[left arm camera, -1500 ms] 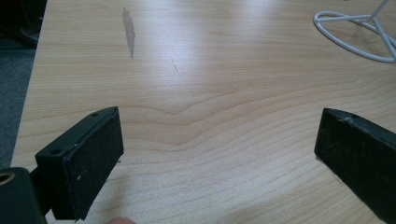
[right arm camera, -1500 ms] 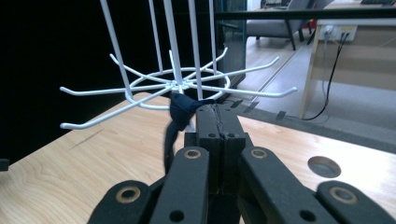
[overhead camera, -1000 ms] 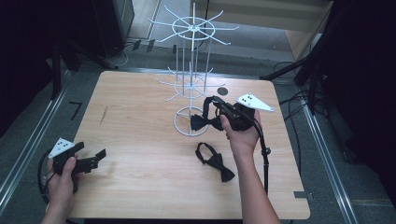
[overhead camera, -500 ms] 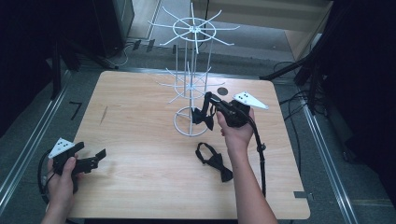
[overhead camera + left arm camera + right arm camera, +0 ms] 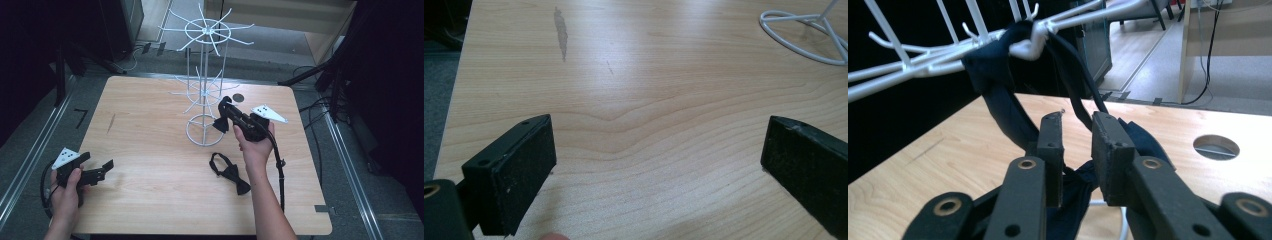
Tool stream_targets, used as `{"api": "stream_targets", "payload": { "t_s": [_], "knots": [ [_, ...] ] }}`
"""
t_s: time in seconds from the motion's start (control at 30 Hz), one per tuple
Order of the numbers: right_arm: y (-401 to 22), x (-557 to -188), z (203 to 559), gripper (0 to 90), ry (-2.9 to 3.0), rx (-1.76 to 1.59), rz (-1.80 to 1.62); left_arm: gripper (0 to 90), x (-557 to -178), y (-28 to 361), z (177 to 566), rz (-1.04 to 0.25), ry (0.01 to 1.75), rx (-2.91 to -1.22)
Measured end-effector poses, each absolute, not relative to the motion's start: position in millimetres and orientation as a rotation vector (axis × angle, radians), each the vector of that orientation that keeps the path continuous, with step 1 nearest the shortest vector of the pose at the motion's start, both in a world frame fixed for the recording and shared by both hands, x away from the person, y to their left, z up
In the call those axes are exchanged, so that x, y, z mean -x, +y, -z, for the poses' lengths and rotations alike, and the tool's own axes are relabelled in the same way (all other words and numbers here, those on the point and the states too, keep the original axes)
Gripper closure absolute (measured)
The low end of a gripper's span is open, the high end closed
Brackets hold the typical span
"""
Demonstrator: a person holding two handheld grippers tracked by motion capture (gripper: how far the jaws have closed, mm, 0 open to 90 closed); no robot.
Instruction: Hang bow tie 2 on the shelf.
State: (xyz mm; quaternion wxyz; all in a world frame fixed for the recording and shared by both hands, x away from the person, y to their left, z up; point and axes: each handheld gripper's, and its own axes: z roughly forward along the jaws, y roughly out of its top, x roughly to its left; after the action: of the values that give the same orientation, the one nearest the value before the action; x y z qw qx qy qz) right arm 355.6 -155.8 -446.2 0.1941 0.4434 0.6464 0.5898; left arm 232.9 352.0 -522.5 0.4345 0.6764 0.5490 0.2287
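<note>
A dark bow tie [image 5: 1013, 107] is seen draped by its neck strap over a hook of the white wire display rack [image 5: 202, 75], on the lower tier, right of the rack's post and just above the ring base. In the right gripper view the strap loop is caught on the hook tip, with the bow itself hanging below between the jaws.

Right tongs [image 5: 223, 114]: jaws have just been opening. A narrow gap is seen between the pads, with the fabric of the tie still lying between them; no firm pinch is evident, so the tongs are judged slightly parted and releasing.

Left tongs [image 5: 659, 165]: jaws spread wide, nothing between them, held low over the bench [image 5: 150, 150] at its near left corner.

A second bow tie [image 5: 229, 172] lies flat on the bench, near side of the rack base and just left of the right forearm, well apart from the left tongs.

Handling judgement: the tie is light, soft and limp, not fragile; it will sag and swing from any single hold. The thin strap may slip off a pad or the hook. The knot at the centre is the thickest part and is judged the best place to be gripped; the strap should be kept free for hooking.
</note>
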Motion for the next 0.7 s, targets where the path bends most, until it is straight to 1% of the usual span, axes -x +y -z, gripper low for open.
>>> {"api": "stream_targets", "payload": {
  "t_s": [0.4, 0.7],
  "knots": [
    [-168, -335, 452, 68.0, 1.848, -1.233, -1.587, 1.6, -233, 352, 522, -0.57, 1.367, -1.688],
    [-173, -323, 456, 66.0, 1.859, -1.227, -1.557, 1.7, -233, 352, 522, -0.569, 1.368, -1.69]
  ]
}}
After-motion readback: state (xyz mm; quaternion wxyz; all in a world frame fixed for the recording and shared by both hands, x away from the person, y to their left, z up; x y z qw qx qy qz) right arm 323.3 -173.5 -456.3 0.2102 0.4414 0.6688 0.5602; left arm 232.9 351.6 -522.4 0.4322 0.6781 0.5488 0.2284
